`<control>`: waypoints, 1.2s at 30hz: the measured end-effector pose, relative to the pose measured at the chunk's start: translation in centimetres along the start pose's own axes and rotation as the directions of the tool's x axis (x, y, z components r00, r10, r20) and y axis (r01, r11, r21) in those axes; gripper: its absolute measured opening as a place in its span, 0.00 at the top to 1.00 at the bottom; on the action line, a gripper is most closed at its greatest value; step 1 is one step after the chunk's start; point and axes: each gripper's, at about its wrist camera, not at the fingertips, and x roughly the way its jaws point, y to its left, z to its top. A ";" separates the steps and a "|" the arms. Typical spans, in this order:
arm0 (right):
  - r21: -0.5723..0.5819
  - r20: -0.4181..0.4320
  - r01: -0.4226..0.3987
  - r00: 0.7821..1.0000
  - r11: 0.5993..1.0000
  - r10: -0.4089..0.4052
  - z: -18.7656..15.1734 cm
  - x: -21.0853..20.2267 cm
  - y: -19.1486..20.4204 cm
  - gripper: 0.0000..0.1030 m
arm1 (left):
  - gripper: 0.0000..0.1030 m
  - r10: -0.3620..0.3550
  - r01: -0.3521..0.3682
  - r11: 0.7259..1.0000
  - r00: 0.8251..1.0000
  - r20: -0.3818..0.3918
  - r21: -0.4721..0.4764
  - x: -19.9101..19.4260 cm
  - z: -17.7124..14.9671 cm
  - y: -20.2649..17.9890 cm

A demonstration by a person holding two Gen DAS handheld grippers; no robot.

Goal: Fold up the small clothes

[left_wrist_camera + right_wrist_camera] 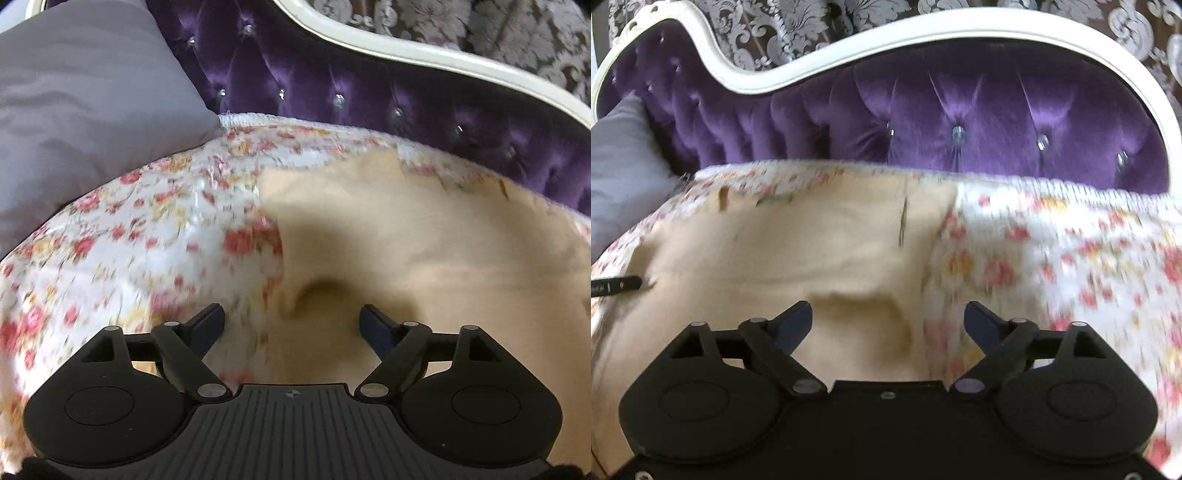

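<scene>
Cream garment point(424, 236) lies flat on the floral bedspread point(129, 229), filling centre-right of the left view and centre-left of the right view. Left gripper point(291, 321) and right gripper point(888, 319) both spread, pinching nothing. Advice: take the near hem at its two corners evenly before lifting.

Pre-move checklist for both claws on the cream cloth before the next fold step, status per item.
1. Left claw open: ok, fingers wide apart, nothing pinched.
2. Right claw open: ok, fingers wide apart, nothing pinched.
3. Cream cloth lying on the floral bedspread: ok, spread out in both views.
4. Cloth edge lined up between the left claw's fingers: ok, a raised fold sits just ahead of the gap.
5. Cloth edge lined up for the right claw: ok, a raised fold sits ahead of the gap.
6. Grey pillow clear of the cloth: ok.
7. Cloth flat and wrinkle-free: cannot tell, both views blurred.
</scene>
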 end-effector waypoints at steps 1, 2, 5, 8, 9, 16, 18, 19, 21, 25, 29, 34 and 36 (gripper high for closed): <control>0.007 -0.007 0.000 1.000 1.000 0.000 -0.7 -0.5 0.0 0.09 | 0.16 -0.001 0.001 1.000 1.000 -0.006 0.008 -0.5 -0.6 -0.1; 0.013 -0.013 0.001 1.000 1.000 -0.001 -1.3 -0.9 0.0 0.08 | 0.15 -0.007 0.007 1.000 1.000 -0.008 0.010 -1.0 -1.2 -0.2; 0.032 -0.037 -0.002 0.999 0.999 0.004 -3.4 -2.3 0.3 0.05 | 0.14 -0.011 0.011 1.000 1.000 -0.010 0.005 -2.5 -3.0 -0.3; 0.032 -0.030 -0.005 1.000 0.999 0.006 -5.1 -3.7 0.8 0.02 | 0.12 -0.012 0.012 1.000 1.000 -0.017 -0.009 -3.7 -4.3 -0.3; 0.031 -0.031 -0.009 0.999 0.999 0.010 -5.5 -4.1 1.0 0.01 | 0.11 -0.013 0.013 1.000 1.000 -0.022 -0.014 -4.1 -4.7 -0.3; 0.052 -0.010 -0.048 0.999 0.997 0.048 -8.4 -6.7 1.7 0.01 | 0.06 -0.030 0.027 0.999 0.998 -0.047 -0.046 -6.1 -7.0 -0.4; 0.075 -0.006 -0.065 0.998 0.995 0.066 -9.0 -7.5 1.6 0.01 | 0.06 -0.039 0.035 0.998 0.998 -0.059 -0.056 -6.5 -7.4 -0.3; 0.089 -0.003 -0.076 0.997 0.993 0.077 -9.3 -7.9 1.5 0.01 | 0.06 -0.046 0.042 0.997 0.997 -0.066 -0.061 -6.7 -7.6 -0.3; 0.121 0.007 -0.096 0.995 0.988 0.096 -9.9 -8.6 1.2 0.01 | 0.06 -0.063 0.058 0.996 0.995 -0.079 -0.069 -7.1 -8.2 -0.1; 0.153 0.023 -0.124 0.992 0.980 0.122 -11.1 -10.1 0.8 0.01 | 0.06 -0.114 0.104 0.989 0.989 -0.093 -0.106 -8.2 -9.5 0.1; 0.155 0.033 -0.140 0.990 0.978 0.137 -12.2 -11.1 0.8 0.01 | 0.06 -0.172 0.155 0.980 0.976 -0.137 -0.126 -8.7 -10.9 -0.2; 0.169 0.053 -0.158 0.987 0.973 0.151 -13.2 -12.2 0.7 0.01 | 0.06 -0.193 0.176 0.976 0.971 -0.139 -0.130 -9.7 -12.7 -0.8; 0.172 0.061 -0.168 0.985 0.971 0.159 -13.6 -12.5 0.7 0.01 | 0.06 -0.204 0.186 0.973 0.969 -0.139 -0.134 -10.1 -13.3 -1.0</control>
